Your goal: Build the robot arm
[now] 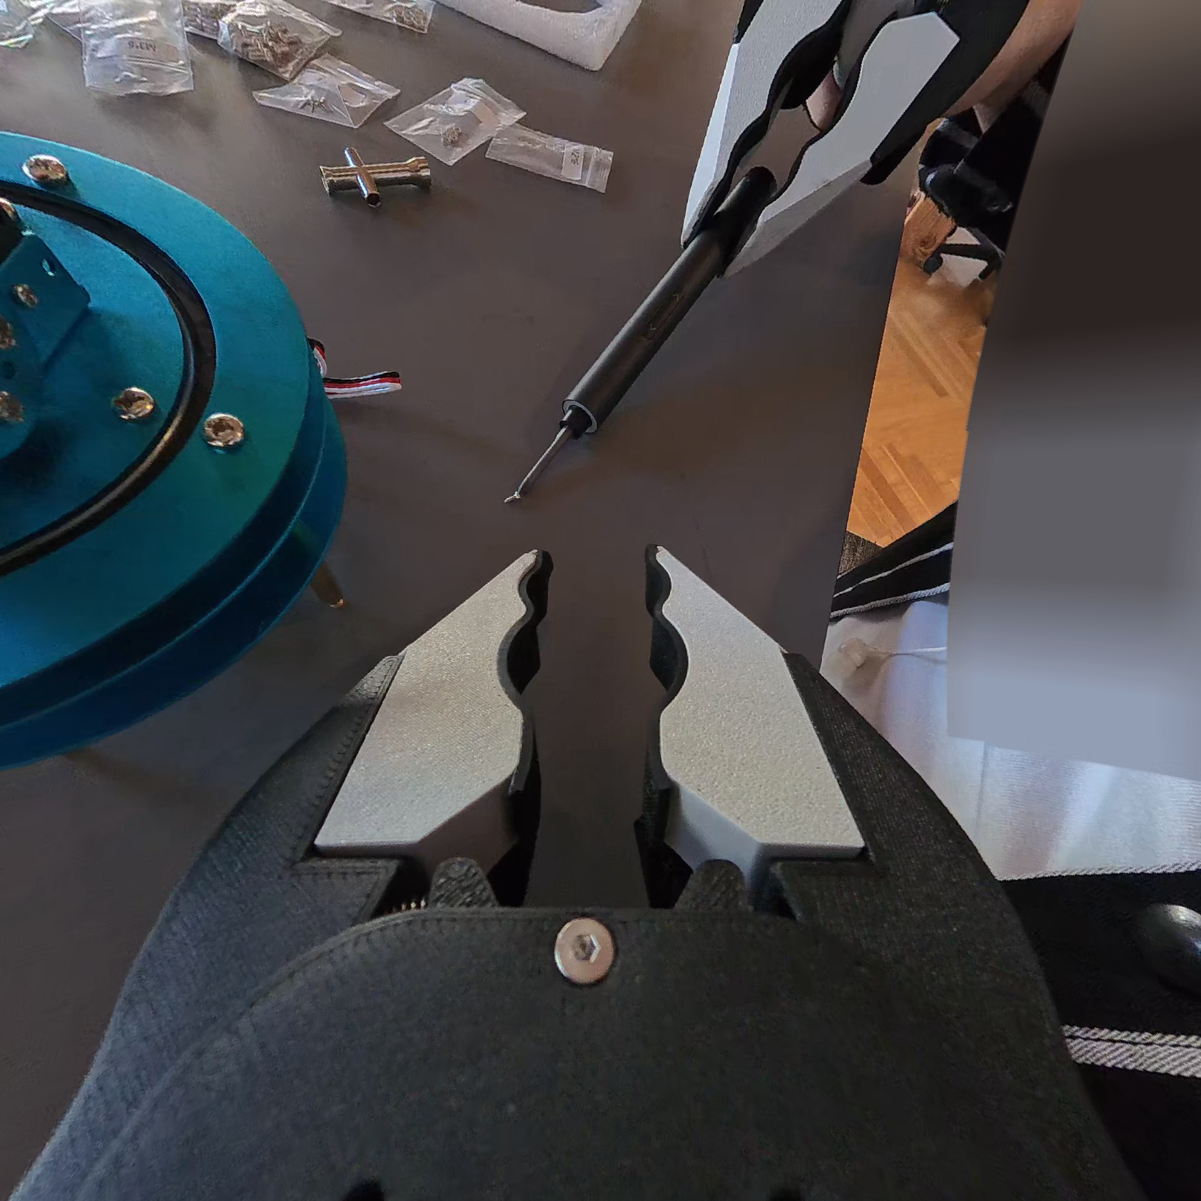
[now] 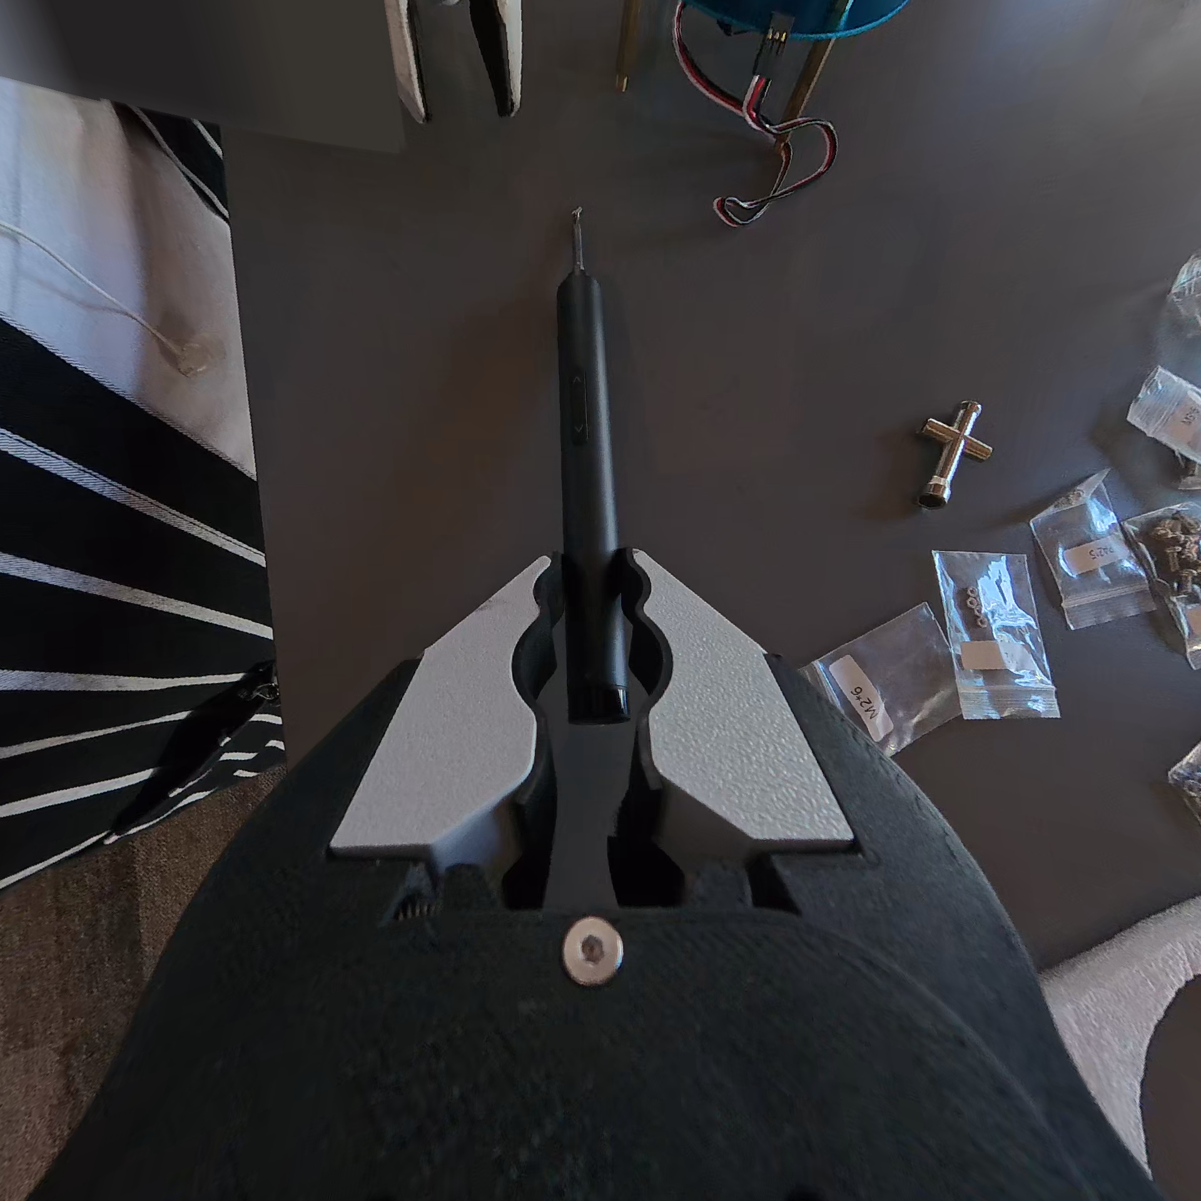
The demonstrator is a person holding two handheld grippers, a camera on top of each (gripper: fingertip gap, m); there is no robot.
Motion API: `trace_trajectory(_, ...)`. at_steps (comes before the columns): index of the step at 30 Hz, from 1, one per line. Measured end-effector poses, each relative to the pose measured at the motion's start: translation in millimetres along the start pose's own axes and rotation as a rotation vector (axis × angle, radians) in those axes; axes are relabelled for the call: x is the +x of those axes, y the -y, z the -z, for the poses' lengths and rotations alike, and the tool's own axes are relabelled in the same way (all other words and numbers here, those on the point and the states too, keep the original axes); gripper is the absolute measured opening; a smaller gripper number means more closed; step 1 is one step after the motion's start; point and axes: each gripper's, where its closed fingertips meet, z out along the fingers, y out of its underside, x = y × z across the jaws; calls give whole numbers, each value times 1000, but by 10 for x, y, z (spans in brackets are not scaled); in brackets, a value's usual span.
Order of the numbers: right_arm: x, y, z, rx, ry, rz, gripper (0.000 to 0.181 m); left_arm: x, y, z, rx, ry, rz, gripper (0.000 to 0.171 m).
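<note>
Right wrist view: our right gripper (image 2: 588, 572) is clamped on the black electric screwdriver (image 2: 585, 416), a tiny screw (image 2: 576, 213) on its bit at 12 o'clock. Left gripper (image 1: 598, 559) hangs apart, empty, blue base (image 1: 195, 416) at 10 o'clock. Risk: a jolt drops the screw onto the desk (image 1: 455, 312).

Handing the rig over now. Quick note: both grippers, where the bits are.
Right gripper: shut on the black electric screwdriver, its bit pointing away over the dark table, with a tiny screw at the tip.
Left gripper: open, empty, hovering just short of that tip.
Blue round assembly sits left of the left gripper, several screws already in its top plate.
Metal cross wrench and clear hardware bags lie untouched on the table.
</note>
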Motion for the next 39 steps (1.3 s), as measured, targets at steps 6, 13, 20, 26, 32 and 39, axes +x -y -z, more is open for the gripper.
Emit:
trace_trajectory(6, -41, -22, -7, 7, -5, -10, 17, -52, -18, -24, -8, 27, 31, 28)
trace_trajectory(13, -30, -84, 7, -9, -2, 22, 17, -244, -20, -165, -144, 210, -308, 24)
trace_trajectory(20, -2, -87, 22, -28, 2, 58, 17, -226, 26, -304, -196, 174, -480, 14)
trace_trajectory(26, -2, -90, 41, -38, 4, 66, 17, -203, 28, -333, -210, 145, -522, 8)
trace_trajectory(32, -4, -85, 52, -43, 5, 70, 17, -190, 35, -358, -205, 129, -515, 5)
trace_trajectory(39, -3, -82, 55, -46, 8, 69, 17, -178, 32, -364, -199, 120, -506, 3)
